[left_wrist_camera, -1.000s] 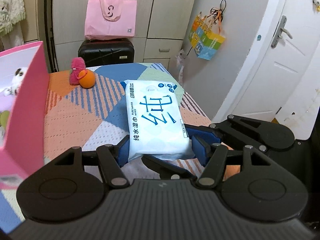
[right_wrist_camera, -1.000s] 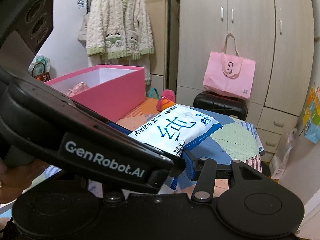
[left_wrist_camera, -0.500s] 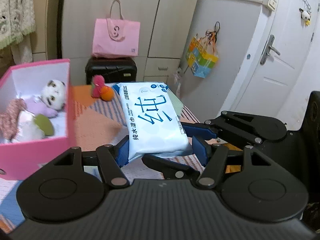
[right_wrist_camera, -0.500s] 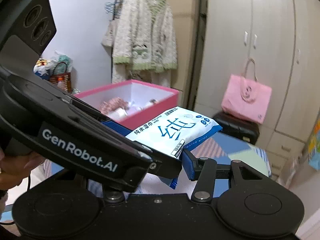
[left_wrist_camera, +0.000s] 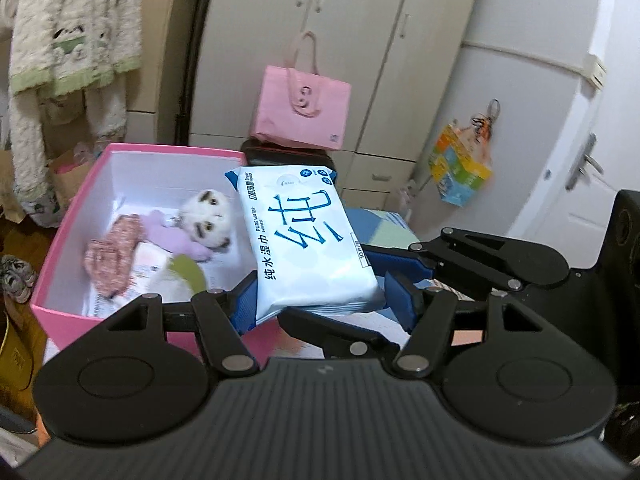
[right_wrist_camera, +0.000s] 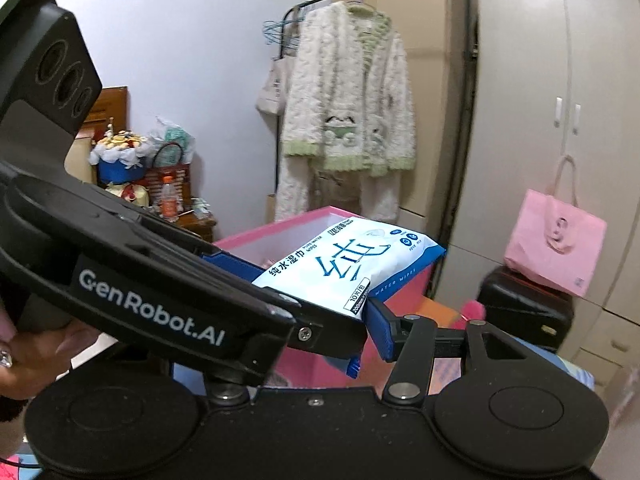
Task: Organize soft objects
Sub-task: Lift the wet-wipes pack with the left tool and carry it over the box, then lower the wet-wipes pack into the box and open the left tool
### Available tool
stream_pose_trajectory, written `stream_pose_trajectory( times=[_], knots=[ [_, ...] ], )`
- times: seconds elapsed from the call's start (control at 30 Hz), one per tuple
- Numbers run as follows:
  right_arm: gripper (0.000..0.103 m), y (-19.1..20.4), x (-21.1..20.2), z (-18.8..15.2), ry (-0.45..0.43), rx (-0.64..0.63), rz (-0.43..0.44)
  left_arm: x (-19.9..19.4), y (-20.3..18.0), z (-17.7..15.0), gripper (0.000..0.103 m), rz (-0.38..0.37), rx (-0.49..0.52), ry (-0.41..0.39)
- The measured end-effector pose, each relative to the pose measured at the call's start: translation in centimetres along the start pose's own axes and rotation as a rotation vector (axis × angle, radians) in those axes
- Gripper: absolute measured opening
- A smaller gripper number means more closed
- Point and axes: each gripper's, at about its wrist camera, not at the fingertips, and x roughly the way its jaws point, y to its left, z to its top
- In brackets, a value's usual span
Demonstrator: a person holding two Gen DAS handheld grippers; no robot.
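Observation:
A white and blue wet-wipes pack is held up in the air beside the open pink box. My left gripper is shut on its near end. My right gripper reaches in from the right and its blue pads also press the pack, with its arms showing in the left wrist view. The box holds a white plush cat, a purple soft toy, a pink knitted cloth and a green piece. The pack's far end hangs over the box's right wall.
A patchwork bed cover lies below the pack. A pink tote sits on a black suitcase by the wardrobe. A fluffy robe hangs on a rack behind the box. A white door is at right.
Both grippers have carried the wipes pack up and to the left, from over the bed cover to the pink box's right wall. The box's inside now shows.

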Motion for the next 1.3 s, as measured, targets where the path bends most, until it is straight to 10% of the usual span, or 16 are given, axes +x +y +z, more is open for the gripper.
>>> stream_pose_trajectory(
  times=[0.63,1.3],
  knots=[
    [0.061,-0.6,11.3,1.8,0.141,0.047,0.066,6.3,9.3,1.5,0.065,0.0,-0.155,0.116],
    [0.068,1.8,8.4,2.0,0.14,-0.099,0.005,3.5,9.4,0.4,0.074,0.08,-0.14,0.1]
  ],
)
